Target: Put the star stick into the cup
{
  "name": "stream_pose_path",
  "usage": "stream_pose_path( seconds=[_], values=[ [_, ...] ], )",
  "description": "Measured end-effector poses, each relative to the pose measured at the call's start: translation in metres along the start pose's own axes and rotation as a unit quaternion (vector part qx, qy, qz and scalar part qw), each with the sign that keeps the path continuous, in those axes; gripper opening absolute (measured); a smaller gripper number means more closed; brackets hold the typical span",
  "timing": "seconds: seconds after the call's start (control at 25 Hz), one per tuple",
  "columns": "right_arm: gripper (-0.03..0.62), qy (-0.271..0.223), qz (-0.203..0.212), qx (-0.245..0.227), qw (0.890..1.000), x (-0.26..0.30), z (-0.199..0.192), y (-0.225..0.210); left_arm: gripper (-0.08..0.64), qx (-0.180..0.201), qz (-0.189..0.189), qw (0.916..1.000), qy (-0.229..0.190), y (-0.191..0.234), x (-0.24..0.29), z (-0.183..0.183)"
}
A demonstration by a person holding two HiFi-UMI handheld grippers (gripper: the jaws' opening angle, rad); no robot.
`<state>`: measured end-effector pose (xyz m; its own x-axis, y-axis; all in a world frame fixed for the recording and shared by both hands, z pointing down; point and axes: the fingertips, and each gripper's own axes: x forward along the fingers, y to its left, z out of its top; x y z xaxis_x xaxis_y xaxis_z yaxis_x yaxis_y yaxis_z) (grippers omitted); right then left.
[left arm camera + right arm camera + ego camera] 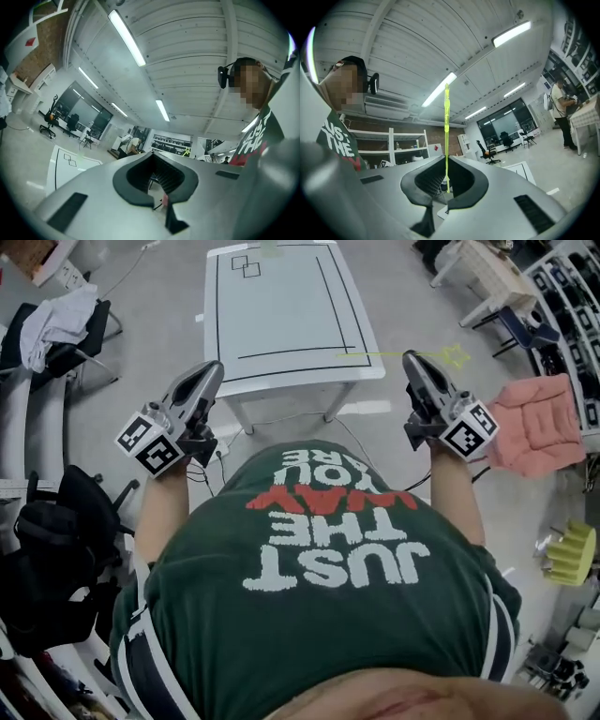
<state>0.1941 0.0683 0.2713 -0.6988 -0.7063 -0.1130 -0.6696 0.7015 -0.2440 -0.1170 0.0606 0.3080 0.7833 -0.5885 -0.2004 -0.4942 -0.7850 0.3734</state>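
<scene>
Seen from above, a person in a dark green printed shirt at the near edge of a white table [281,306] marked with black lines. A hand-held gripper in each hand, both held up in front of the chest, well apart, neither touching the tabletop. Pinched in the right gripper [413,360], jaws closed down to a narrow slit, a thin yellow-green star stick [375,354]. From above, the stick lying crosswise to the jaws, its plain end over the near right corner of the tabletop, its star end out past the right edge. In the right gripper view, the same stick [446,136] rising straight up from between the dark jaws of that gripper [446,180], against a ceiling with strip lights. Off the near left corner, the left gripper [212,369], jaws drawn together and nothing between them, shown close up in its own view [157,178]. At the far right of the head view, a pink padded cloth [539,423].
</scene>
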Motion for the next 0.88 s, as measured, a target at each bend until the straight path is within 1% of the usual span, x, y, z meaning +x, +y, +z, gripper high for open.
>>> stream_pose_path(
  seconds=[0.16,0.32,0.6,0.88],
  values=[
    [0.043,0.005,-0.007,0.0,1.0,0.061,-0.005,0.006,0.009,-0.005,-0.013,0.9999,0.003,0.052,-0.008,0.024],
    [0.043,0.013,-0.012,-0.005,1.0,0.103,-0.01,0.009,0.009,-0.011,-0.021,0.9997,0.005,0.089,-0.015,0.033],
    [0.043,0.023,-0.024,-0.007,0.999,0.155,-0.012,0.002,0.009,-0.024,-0.026,0.9993,0.011,0.137,-0.028,0.042],
    [0.043,0.039,-0.018,0.001,0.999,0.19,-0.023,-0.01,0.009,-0.034,-0.013,0.9993,0.01,0.168,-0.035,0.043]
  ],
)
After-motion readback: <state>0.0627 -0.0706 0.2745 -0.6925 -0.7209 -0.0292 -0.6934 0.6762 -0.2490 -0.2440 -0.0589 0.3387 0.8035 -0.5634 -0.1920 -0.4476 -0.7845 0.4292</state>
